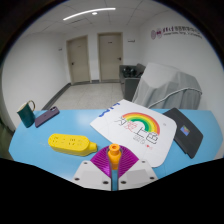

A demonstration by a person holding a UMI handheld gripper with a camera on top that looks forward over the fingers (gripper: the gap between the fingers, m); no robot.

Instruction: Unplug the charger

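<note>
Hand-held gripper level above table, orange-tipped piece between fingers.

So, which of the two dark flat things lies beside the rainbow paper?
The larger dark slab, right of the tool; the smaller one lies far left, near the teal cup.

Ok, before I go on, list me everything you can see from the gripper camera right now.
Table: one, light blue, under everything.
Power strip: one, yellow, on the table ahead of the fingers, to their left.
Rainbow sheet: one, white with a rainbow print, ahead and to the right.
Dark flat item: one, black, beside the sheet on the right.
Teal item: one, upright at the table's far left; beside it a small dark item.
Doors: two, pale, on the far wall.
Orange item: one, between the fingers; cannot tell what it is.
Fingers: two, purple pads.
</note>
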